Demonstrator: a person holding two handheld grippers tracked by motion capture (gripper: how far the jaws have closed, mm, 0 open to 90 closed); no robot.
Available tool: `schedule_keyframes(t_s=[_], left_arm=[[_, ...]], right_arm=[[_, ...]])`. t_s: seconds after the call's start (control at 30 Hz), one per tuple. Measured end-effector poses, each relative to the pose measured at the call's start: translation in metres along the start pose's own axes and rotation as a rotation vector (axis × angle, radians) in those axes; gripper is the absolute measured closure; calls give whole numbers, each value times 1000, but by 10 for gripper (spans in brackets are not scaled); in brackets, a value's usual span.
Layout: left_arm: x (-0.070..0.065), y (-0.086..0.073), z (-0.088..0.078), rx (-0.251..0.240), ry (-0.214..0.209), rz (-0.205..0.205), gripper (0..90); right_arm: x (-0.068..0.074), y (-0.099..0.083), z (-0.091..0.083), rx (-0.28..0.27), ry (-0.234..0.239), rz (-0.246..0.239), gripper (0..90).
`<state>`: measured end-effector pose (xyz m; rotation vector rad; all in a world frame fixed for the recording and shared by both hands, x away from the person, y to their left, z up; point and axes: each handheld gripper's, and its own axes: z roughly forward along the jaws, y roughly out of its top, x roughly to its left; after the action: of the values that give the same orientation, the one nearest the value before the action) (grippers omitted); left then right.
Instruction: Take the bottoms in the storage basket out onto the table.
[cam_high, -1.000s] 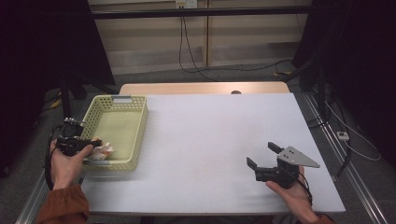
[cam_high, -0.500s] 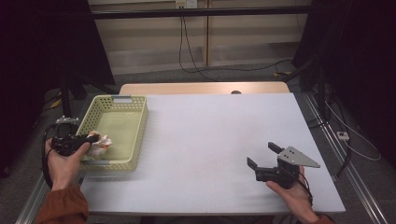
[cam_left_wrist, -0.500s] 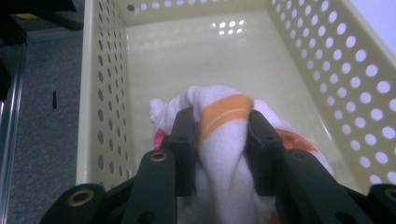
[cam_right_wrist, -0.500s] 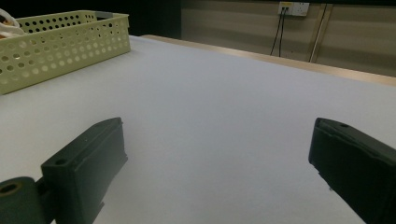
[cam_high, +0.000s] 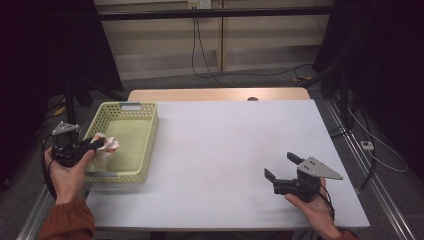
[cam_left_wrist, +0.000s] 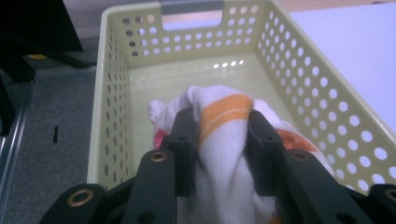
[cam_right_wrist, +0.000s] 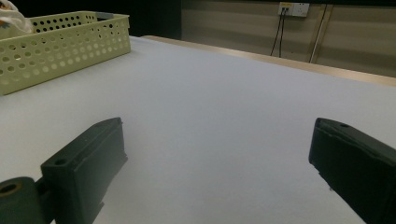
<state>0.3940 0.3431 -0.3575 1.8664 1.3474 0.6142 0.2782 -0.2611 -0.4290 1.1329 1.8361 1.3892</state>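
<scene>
1. Two tools are in your hands: your left tool (cam_left_wrist: 219, 140) is clamped on a white cloth (cam_left_wrist: 224, 154) with orange stripes, bunched between its jaws.
2. Beyond and below that tool sits the pale yellow perforated basket (cam_high: 145, 131), with the cloth held over its left rim.
3. Your right tool (cam_high: 281, 167) hovers low over the white counter (cam_high: 225, 145), jaws wide apart with nothing between them.
4. From your right tool, the basket lies well apart, far ahead to its left.
</scene>
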Motion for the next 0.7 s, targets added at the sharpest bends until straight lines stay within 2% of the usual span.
schedule_keyframes(t_s=[0.17,0.33,0.47,0.57,0.7], left_arm=[[-1,1,-4,-36,29,12,682],[-1,2,-8,-69,31,8,683],[-2,3,-11,-106,29,12,682],[-1,3,-14,-140,-9,-6,680],[-1,3,-16,-162,2,1,680]], right_arm=[[0,0,0,0,-4,-1,36],[0,0,0,0,-4,-2,36],[0,0,0,-1,-6,-1,35],[0,0,0,-1,-6,-3,36],[0,0,0,-1,-6,-4,36]])
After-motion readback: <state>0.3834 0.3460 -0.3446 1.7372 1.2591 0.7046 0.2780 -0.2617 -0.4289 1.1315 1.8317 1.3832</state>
